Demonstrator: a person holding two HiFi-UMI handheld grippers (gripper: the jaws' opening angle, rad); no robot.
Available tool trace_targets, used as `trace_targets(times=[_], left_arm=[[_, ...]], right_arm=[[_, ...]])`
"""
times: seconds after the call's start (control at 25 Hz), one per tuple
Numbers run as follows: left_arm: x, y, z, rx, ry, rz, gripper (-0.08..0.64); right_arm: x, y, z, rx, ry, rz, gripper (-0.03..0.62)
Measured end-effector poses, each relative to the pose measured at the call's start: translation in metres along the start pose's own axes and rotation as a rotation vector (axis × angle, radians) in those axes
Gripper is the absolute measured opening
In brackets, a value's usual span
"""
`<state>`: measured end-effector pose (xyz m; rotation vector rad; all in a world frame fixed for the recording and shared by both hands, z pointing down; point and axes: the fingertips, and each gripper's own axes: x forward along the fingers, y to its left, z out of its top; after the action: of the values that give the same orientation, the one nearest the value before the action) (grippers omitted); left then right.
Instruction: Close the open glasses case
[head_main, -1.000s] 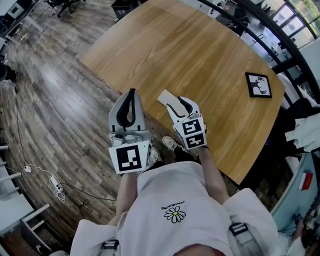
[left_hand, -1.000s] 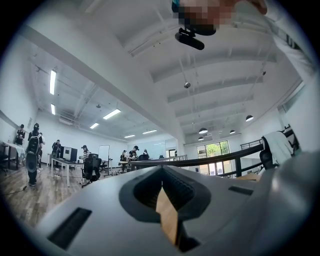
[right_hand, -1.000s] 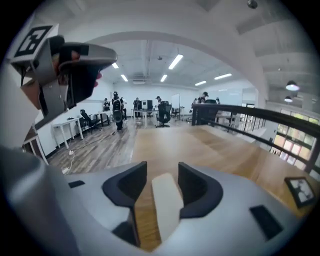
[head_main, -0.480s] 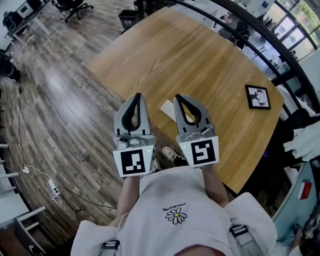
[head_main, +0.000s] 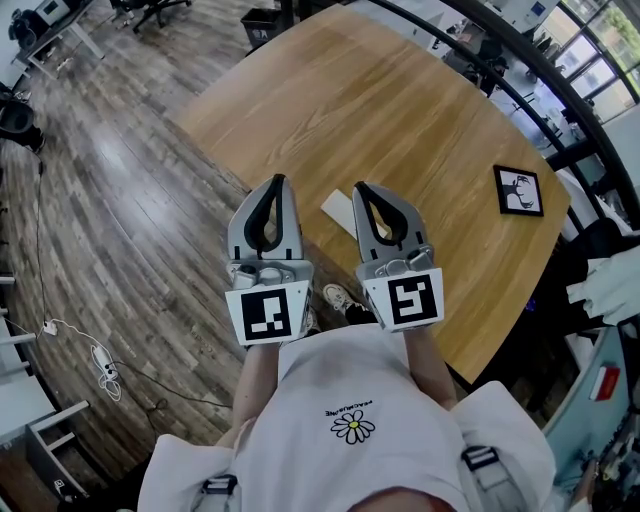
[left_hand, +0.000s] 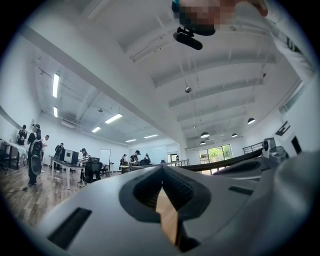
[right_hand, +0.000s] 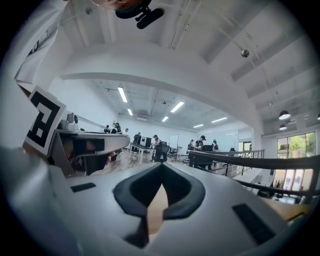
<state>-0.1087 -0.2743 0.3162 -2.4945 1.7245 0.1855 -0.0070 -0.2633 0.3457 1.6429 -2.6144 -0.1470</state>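
Note:
The glasses case (head_main: 337, 210) is a pale, flat oblong on the near edge of the wooden table (head_main: 400, 110). It shows between my two grippers, with its right end hidden behind the right one. My left gripper (head_main: 277, 182) is held up level to the left of the case, jaws shut and empty. My right gripper (head_main: 362, 188) is raised level above the case, clear of it, jaws shut with nothing between them. In the left gripper view (left_hand: 162, 172) and the right gripper view (right_hand: 161, 167) the jaw tips meet and the case is out of sight.
A small framed picture (head_main: 518, 191) lies near the table's right edge. The person stands at the table's near edge, shoes (head_main: 340, 295) on the plank floor. A white cable (head_main: 100, 360) lies on the floor at left. Desks and people fill the far room.
My right gripper lifted off the case, swung from pointing down to level, and its jaws closed empty. The left gripper barely moved. The case stays on the table.

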Motion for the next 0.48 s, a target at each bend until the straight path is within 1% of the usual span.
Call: trace_targets(times=[0.48], left_arm=[[0.0033, -0.0057, -0.0038, -0.005, 0.007, -0.006, 0.017]], right_arm=[[-0.001, -0.006, -0.0025, -0.002, 0.009, -0.001, 0.009]])
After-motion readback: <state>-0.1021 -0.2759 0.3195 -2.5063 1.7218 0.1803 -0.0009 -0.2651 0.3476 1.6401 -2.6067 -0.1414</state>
